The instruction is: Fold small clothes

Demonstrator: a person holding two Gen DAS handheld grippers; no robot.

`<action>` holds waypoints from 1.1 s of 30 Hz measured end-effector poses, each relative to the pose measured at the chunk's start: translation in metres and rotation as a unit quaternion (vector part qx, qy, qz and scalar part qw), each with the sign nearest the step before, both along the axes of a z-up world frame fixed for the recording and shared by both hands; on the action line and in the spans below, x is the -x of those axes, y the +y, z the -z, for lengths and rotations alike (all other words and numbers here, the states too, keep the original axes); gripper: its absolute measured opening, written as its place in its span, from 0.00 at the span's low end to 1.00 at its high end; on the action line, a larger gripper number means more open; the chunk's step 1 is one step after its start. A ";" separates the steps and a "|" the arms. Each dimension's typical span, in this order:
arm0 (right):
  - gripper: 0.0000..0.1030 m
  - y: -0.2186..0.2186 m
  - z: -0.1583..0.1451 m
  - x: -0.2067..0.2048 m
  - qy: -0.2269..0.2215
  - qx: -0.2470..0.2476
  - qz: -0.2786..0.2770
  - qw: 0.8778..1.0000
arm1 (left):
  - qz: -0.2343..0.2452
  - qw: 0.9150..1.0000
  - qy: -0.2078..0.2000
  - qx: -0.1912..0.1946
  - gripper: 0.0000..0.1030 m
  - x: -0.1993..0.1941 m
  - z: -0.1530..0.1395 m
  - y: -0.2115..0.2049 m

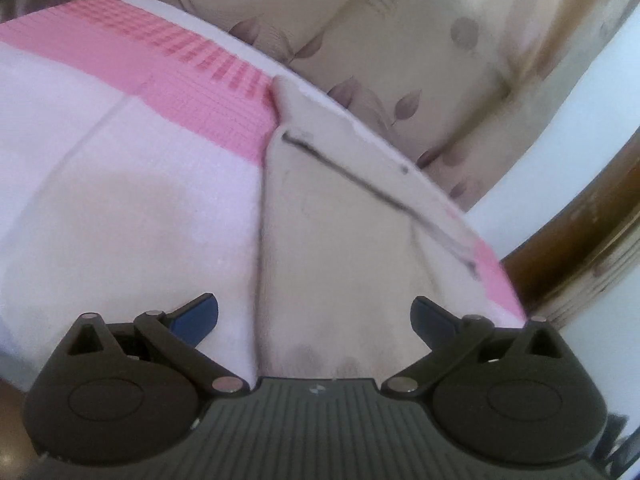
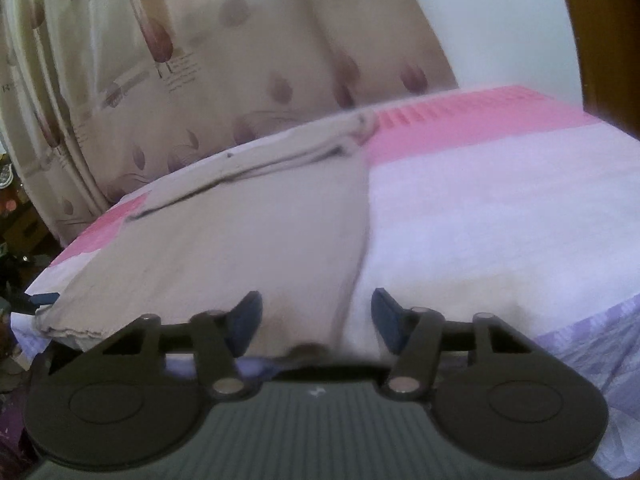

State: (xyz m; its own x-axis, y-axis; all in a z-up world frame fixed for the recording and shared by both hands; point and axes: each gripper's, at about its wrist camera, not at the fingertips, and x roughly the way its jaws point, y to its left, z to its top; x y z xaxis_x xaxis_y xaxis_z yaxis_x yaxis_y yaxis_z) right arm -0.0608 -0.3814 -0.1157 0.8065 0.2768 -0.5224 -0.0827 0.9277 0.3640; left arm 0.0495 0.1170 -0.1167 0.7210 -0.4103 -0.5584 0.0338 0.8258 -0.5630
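Observation:
A beige garment (image 1: 340, 224) with a dark seam line lies flat on a bed with a white and pink cover (image 1: 120, 184). My left gripper (image 1: 314, 318) is open, its blue fingertips (image 1: 196, 318) spread over the garment's near edge. In the right wrist view the same garment (image 2: 240, 232) lies on the left part of the cover (image 2: 500, 220). My right gripper (image 2: 316, 322) is open at the garment's near right corner, with nothing held. A blue fingertip of the left gripper (image 2: 40, 300) shows at the garment's far left corner.
A beige curtain with purple leaf prints (image 1: 380, 40) hangs behind the bed, also in the right wrist view (image 2: 180, 80). A brown wooden frame (image 1: 580, 248) stands at the right. A white wall (image 2: 500, 20) is behind.

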 end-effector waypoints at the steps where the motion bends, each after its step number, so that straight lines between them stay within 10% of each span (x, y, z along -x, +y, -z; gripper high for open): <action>1: 0.40 0.001 0.000 0.000 0.003 -0.008 -0.003 1.000 | 0.006 1.000 -0.004 -0.002 0.95 0.005 0.000 -0.002; 8: 0.32 -0.008 0.007 -0.003 0.012 -0.073 0.005 0.997 | 0.037 0.998 -0.002 -0.046 0.57 0.028 0.002 -0.017; 17: 0.34 -0.023 0.010 -0.019 0.051 -0.154 0.000 0.987 | 0.062 0.998 0.016 0.024 0.54 0.024 0.011 -0.013; 20: 0.34 -0.030 0.013 -0.023 0.069 -0.188 0.007 0.980 | 0.051 0.997 0.042 0.026 0.07 0.016 0.020 -0.012; 25: 0.33 -0.021 0.005 -0.028 0.071 -0.142 -0.006 0.987 | 0.048 0.998 0.021 0.018 0.07 0.019 0.019 -0.016; 28: 0.09 -0.014 0.007 -0.028 0.065 -0.116 -0.002 0.991 | 0.048 0.999 -0.007 -0.011 0.07 0.026 0.014 -0.025; 33: 0.09 -0.029 0.009 -0.025 0.038 -0.227 0.005 0.973 | 0.038 0.997 -0.053 0.028 0.06 0.031 0.000 -0.024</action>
State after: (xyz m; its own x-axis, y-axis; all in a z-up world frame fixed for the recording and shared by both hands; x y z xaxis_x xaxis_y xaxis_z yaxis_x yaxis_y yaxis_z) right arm -0.0359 -0.4106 -0.1250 0.7742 0.4848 -0.4068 -0.0312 0.6712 0.7406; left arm 0.0180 0.0927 -0.1162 0.7409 -0.4939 -0.4551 0.1570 0.7862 -0.5977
